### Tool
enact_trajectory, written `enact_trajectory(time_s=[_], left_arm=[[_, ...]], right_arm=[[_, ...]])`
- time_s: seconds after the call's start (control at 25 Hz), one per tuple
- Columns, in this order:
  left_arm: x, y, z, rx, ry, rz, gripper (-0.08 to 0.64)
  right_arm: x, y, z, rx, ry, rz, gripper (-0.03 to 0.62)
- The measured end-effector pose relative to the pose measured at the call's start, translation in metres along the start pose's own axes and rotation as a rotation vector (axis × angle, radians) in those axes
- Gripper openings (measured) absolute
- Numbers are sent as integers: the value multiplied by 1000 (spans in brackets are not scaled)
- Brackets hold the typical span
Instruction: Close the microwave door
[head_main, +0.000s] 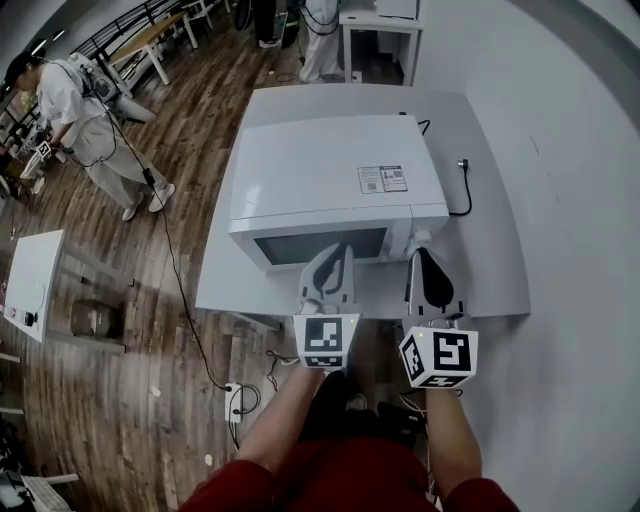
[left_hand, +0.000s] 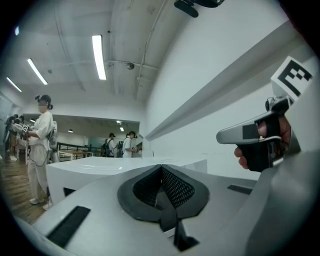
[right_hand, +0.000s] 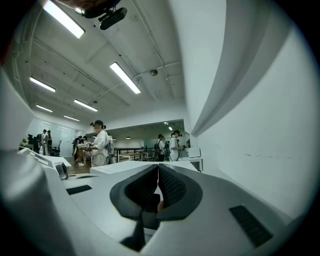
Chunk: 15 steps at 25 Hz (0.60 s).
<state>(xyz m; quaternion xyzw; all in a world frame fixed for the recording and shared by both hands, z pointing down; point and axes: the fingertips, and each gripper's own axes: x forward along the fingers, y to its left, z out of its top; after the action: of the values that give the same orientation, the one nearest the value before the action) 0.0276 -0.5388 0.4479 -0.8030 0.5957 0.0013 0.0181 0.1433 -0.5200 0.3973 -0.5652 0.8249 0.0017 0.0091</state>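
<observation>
A white microwave (head_main: 330, 170) stands on a white table (head_main: 485, 230) against the wall. Its door, with a dark window (head_main: 320, 245), lies flush with the front of the body. My left gripper (head_main: 342, 250) is shut and empty, its tip right at the door window's right part. My right gripper (head_main: 420, 254) is also shut and empty, with its tip by the microwave's right front corner. In the left gripper view the pads (left_hand: 172, 187) meet with nothing between them, and the right gripper (left_hand: 265, 135) shows at the right. The right gripper view shows its pads (right_hand: 172, 187) closed together.
A black power cord (head_main: 466, 195) runs over the table right of the microwave. A power strip (head_main: 237, 400) and cable lie on the wooden floor at the left. A small white table (head_main: 30, 280) stands at far left. A person (head_main: 80, 110) stands at back left.
</observation>
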Motion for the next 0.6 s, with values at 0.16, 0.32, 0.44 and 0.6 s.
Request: enact_trajectory(time_s=[0.16, 0.32, 0.44, 0.6], left_arm=[[-36, 18, 19, 27, 31, 44, 26], [-71, 39, 43, 30, 37, 105, 26], [-91, 52, 54, -1, 45, 150, 26], [-100, 65, 79, -1, 25, 160, 26]], right_arm=[[-13, 23, 11, 11, -31, 52, 28], [-23, 48, 25, 7, -54, 106, 28], [-27, 63, 35, 6, -67, 133, 28], [-25, 81, 63, -20, -115, 156, 28]])
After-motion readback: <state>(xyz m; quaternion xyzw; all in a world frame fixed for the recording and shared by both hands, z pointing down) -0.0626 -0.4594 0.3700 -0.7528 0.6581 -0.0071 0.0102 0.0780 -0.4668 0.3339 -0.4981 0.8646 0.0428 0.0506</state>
